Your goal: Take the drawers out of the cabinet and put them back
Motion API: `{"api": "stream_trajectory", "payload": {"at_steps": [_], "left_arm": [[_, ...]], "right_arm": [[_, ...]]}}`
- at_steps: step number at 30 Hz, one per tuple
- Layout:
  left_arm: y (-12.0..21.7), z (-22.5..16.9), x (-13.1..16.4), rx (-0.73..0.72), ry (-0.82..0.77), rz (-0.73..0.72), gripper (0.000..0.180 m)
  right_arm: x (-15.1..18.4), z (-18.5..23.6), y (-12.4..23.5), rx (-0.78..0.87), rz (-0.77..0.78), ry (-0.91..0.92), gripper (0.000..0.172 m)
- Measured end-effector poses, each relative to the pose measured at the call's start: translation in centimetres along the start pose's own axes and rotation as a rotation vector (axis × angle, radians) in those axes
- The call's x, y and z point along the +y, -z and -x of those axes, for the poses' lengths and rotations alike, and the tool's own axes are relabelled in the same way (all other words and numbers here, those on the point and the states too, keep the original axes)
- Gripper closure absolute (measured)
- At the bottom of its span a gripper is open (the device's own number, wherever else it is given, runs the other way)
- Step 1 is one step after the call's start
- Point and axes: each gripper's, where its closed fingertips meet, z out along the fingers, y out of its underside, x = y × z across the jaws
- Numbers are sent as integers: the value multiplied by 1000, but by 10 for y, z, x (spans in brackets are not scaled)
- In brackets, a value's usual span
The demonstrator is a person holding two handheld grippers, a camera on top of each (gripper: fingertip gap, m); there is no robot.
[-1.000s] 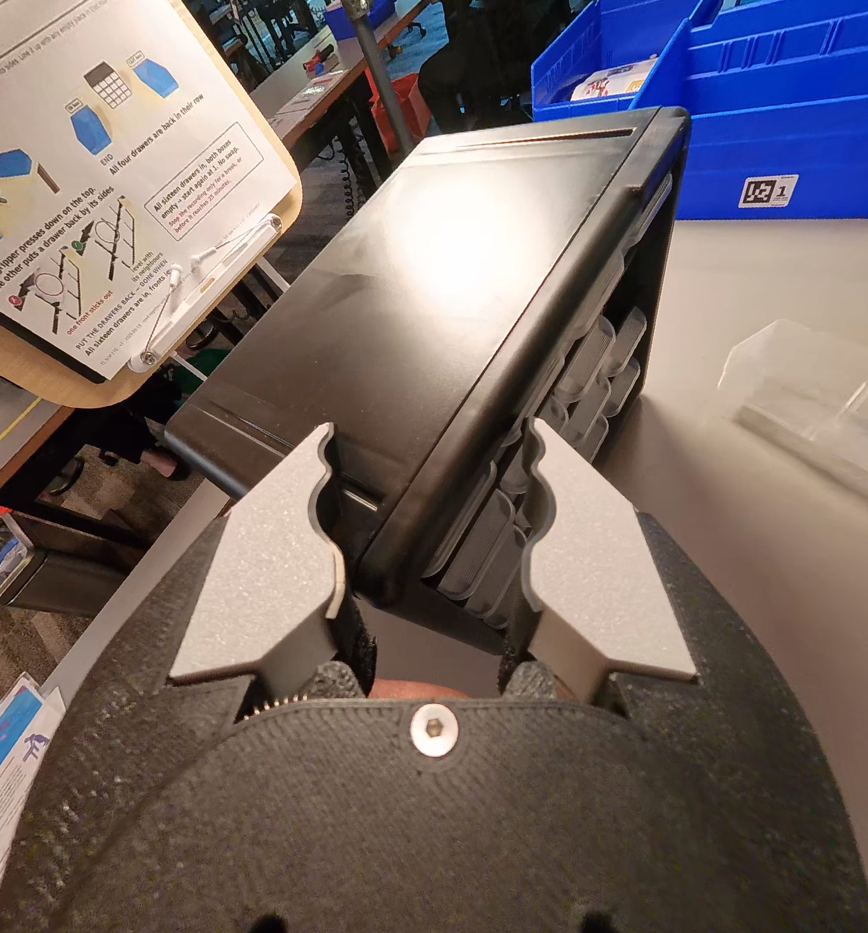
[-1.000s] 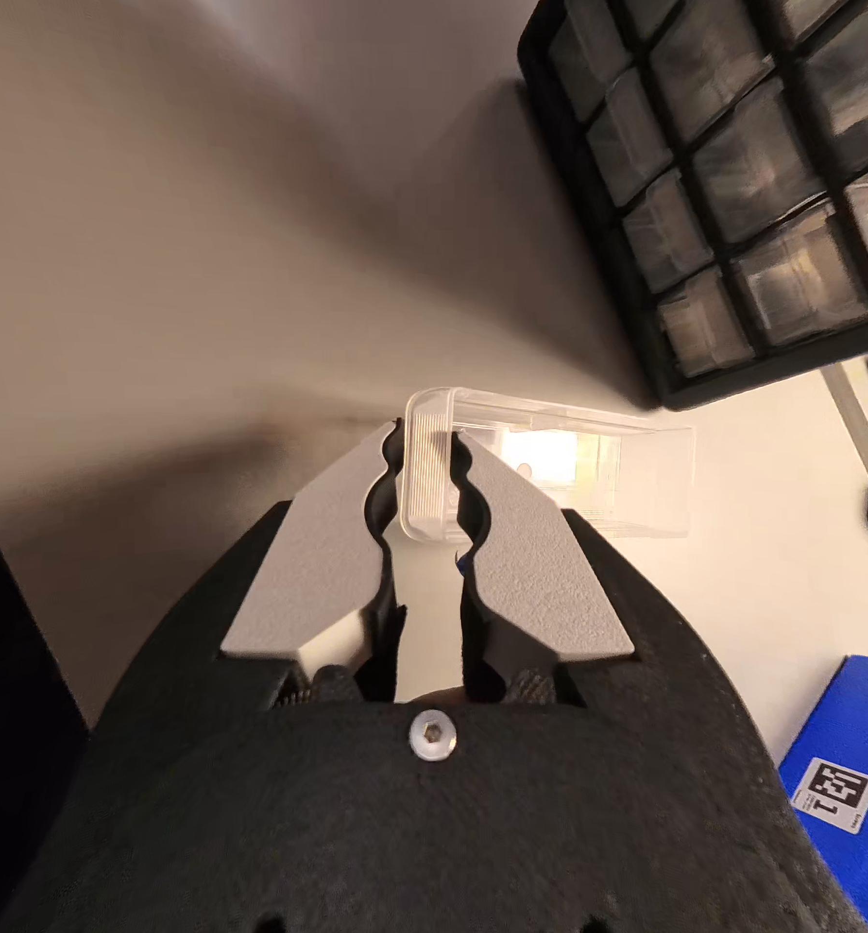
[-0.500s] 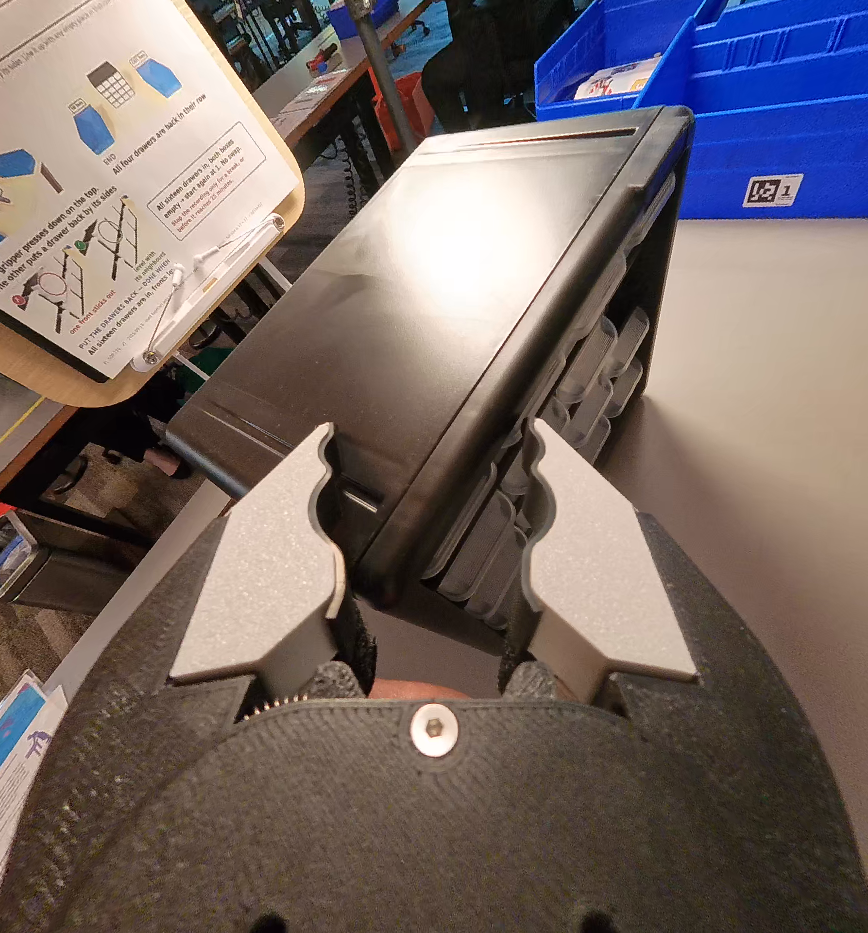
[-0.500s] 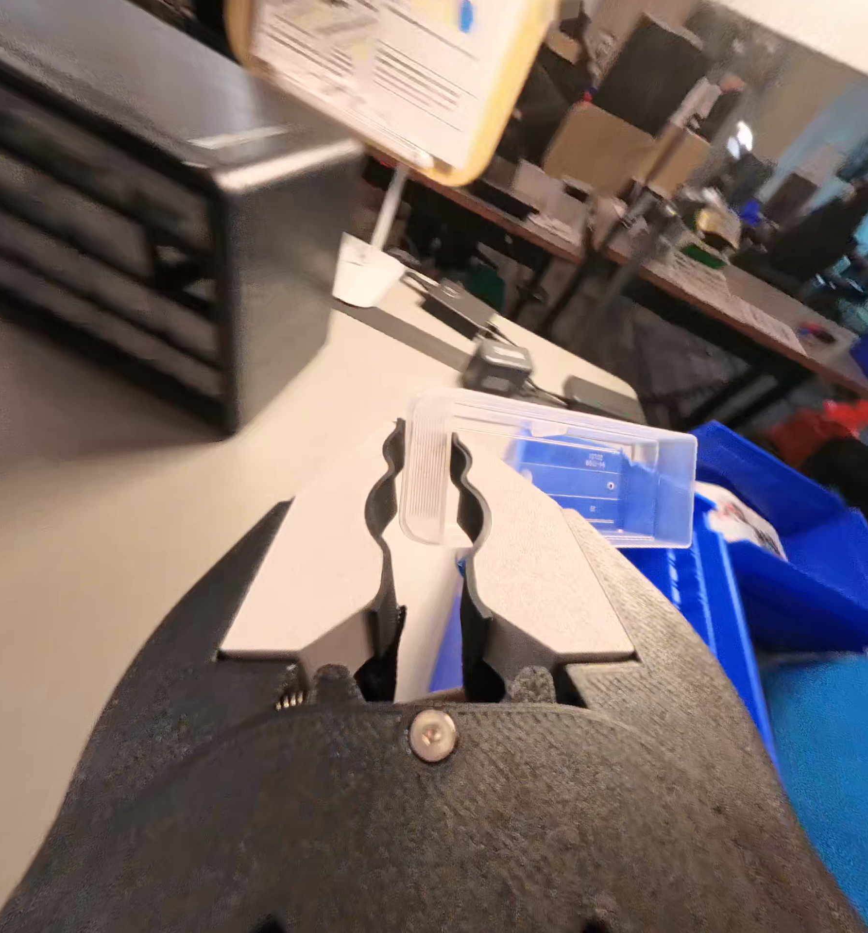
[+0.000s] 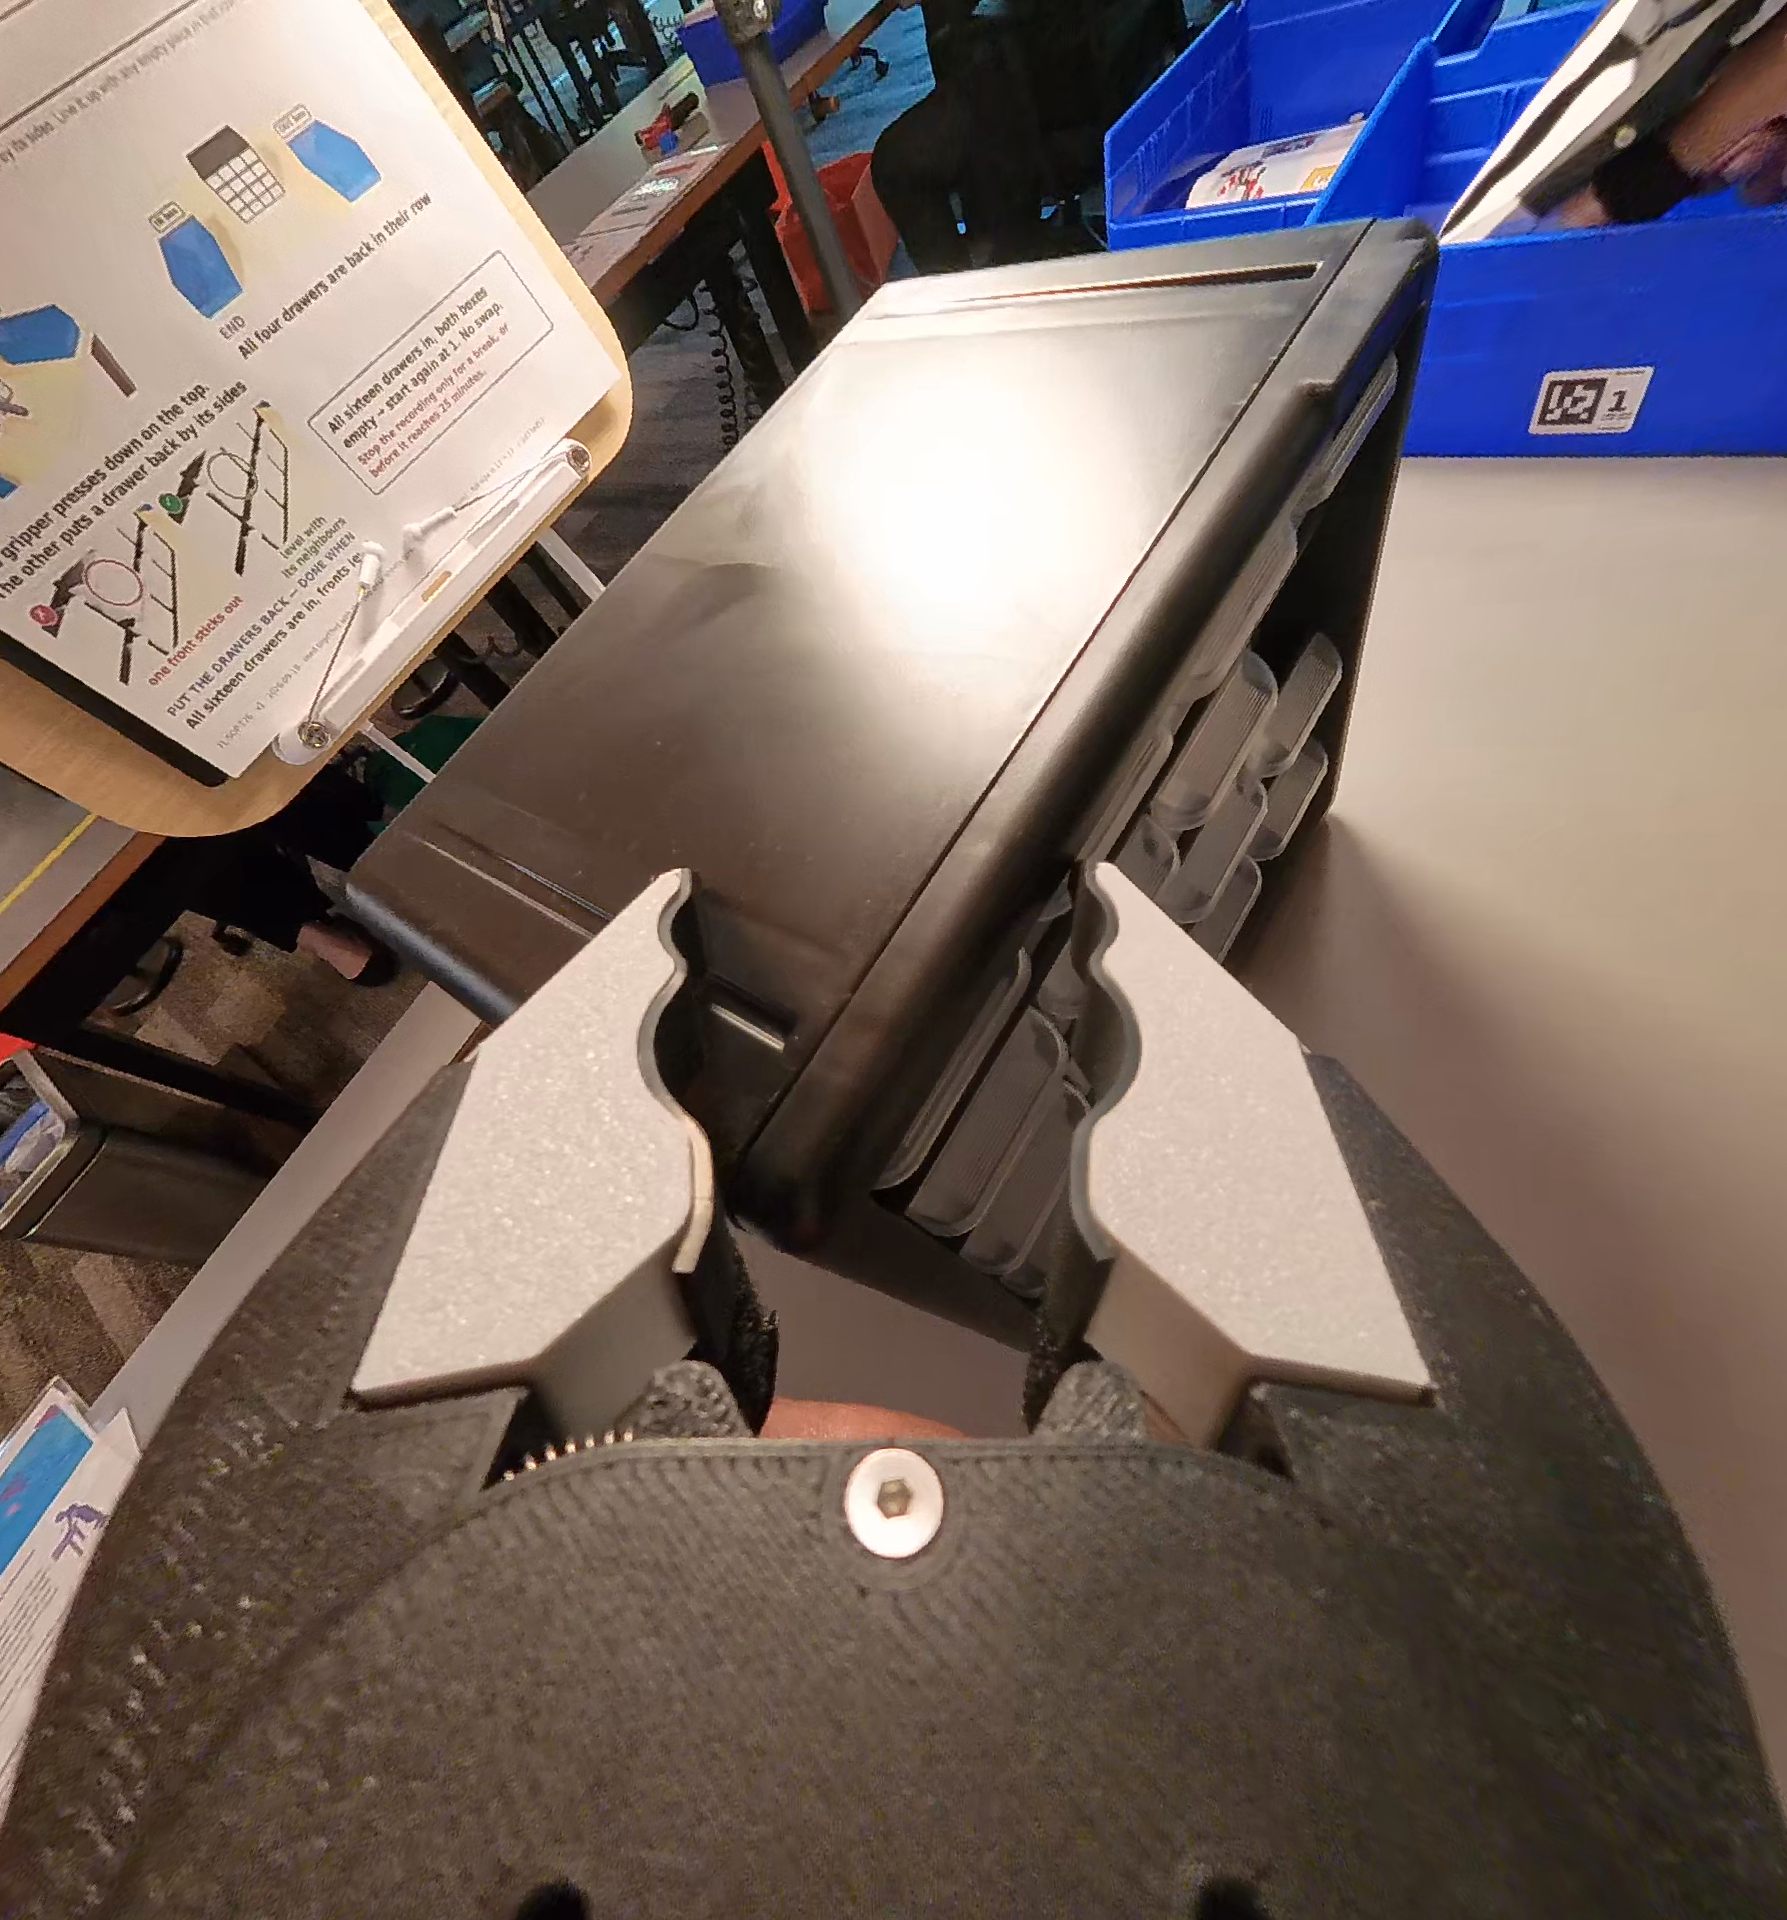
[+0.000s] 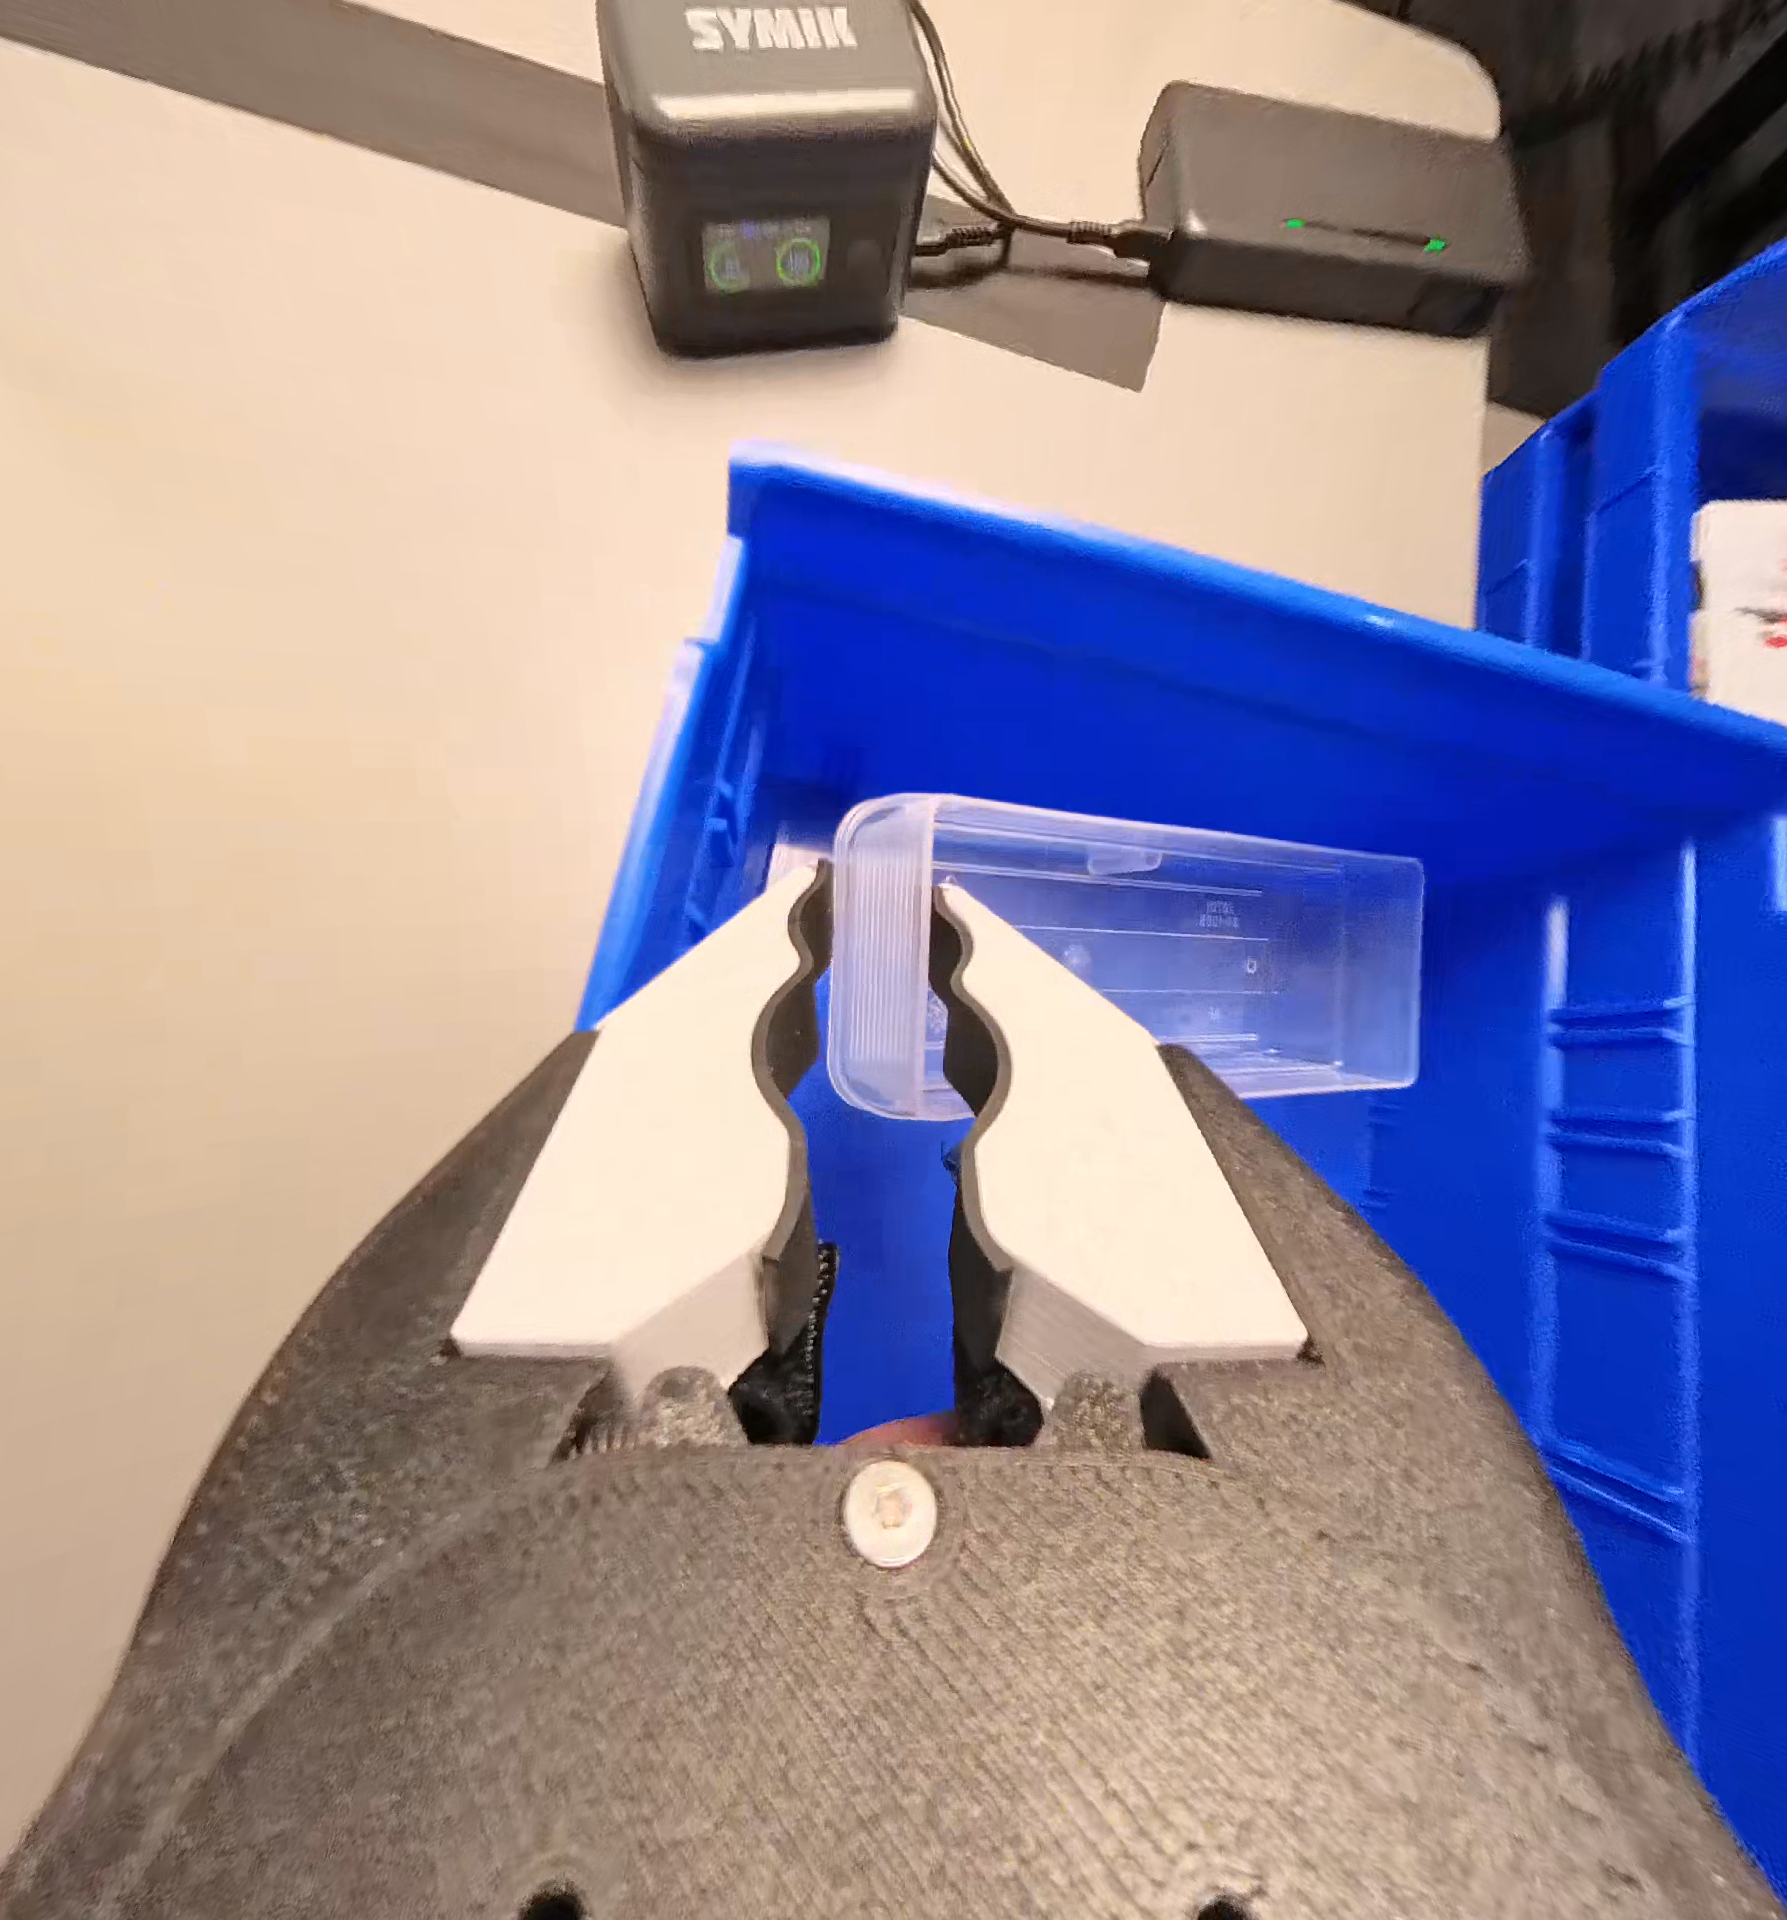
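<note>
Left gripper spread wide over the near top corner of the black drawer cabinet, fingers straddling its front edge, pads clear of it. Cabinet on the pale table, translucent drawer fronts showing down its face. Instruction board at left, blue bins behind.

Right gripper clenched on the ribbed front tab of a clear plastic drawer, both pads pressed to it. Drawer held sideways in the air, out of the cabinet, over the open blue bin. Black power unit and adapter beyond on the table.
</note>
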Motion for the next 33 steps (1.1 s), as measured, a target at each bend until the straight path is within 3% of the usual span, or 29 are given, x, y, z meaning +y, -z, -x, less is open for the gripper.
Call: {"api": "stream_trajectory", "payload": {"at_steps": [4,8,13,16,19,25,29,33], "left_arm": [[0,0,0,3,2,-2,110],[0,0,0,5,3,-3,111],[0,0,0,9,7,-6,111],[0,1,0,16,12,-10,111],[0,1,0,17,12,-10,111],[0,0,0,8,16,-8,111],[0,0,0,3,12,-4,110],[0,0,0,8,15,-7,111]], "right_arm": [[-2,3,-5,-88,-30,-93,149],[-2,-10,3,-69,-69,-115,139],[-26,-5,60,-39,-232,-118,137],[-44,50,104,-157,-382,-104,137],[-49,136,128,-359,-495,-111,137],[-59,296,119,-737,-584,-282,135],[-79,345,95,-853,-562,-461,127],[-99,353,86,-958,-593,-673,125]]}}
